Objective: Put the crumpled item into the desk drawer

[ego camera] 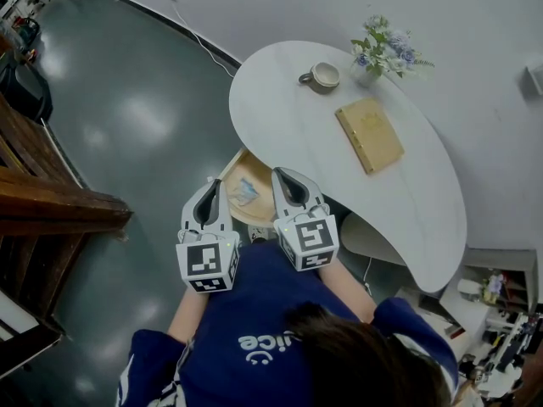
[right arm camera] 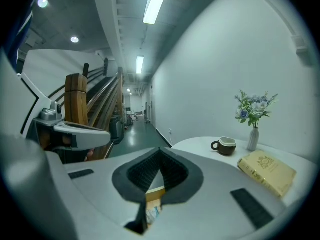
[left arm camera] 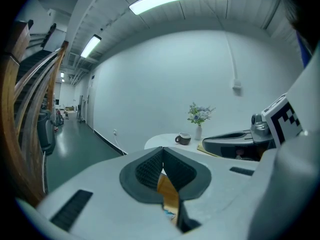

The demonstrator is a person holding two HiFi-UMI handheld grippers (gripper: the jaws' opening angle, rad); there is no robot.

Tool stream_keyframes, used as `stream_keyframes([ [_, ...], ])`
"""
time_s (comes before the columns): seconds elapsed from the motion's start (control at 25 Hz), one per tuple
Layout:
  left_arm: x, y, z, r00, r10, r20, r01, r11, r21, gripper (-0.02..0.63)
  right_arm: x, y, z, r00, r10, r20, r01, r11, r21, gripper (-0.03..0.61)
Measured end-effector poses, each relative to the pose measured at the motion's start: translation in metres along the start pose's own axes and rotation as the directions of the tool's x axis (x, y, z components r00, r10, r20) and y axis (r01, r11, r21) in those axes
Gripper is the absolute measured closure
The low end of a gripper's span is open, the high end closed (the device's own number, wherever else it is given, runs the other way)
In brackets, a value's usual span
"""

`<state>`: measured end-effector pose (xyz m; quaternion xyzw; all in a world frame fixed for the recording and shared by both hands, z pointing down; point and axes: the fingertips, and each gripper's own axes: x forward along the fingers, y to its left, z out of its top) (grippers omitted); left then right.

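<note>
Crumpled item point(ego camera: 244, 192) in open drawer point(ego camera: 259, 209); left gripper point(ego camera: 215, 185), right gripper point(ego camera: 278, 175) flank it, angled down, fingers clenched empty.

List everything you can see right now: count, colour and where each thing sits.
table: 1, white, by the wall
cup: 1, brown and cream, far side of the table
flowers: 1 vase, blue and white, right of the cup
book: 1, tan, flat on the table
drawer: 1, wood, open under the table's near edge
crumpled item: 1, whitish blue, in the drawer
stairs: 1 flight, brown wood, at the left
left tool: 1, grey, shut and empty, over the drawer's left edge
right tool: 1, grey, shut and empty, over the drawer's right edge
</note>
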<state>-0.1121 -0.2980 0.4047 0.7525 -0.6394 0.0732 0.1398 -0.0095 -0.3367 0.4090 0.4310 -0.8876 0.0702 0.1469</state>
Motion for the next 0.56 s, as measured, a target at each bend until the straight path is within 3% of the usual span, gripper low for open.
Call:
stream_keyframes([
  [0.56,-0.0027,0.0012,-0.0019,1.000,0.003,-0.005,-0.003,1.000,0.004,0.611,0.0005,0.0057,-0.0069,1.000,0.019,-0.020,-0.019,1.000,-0.004,0.572],
])
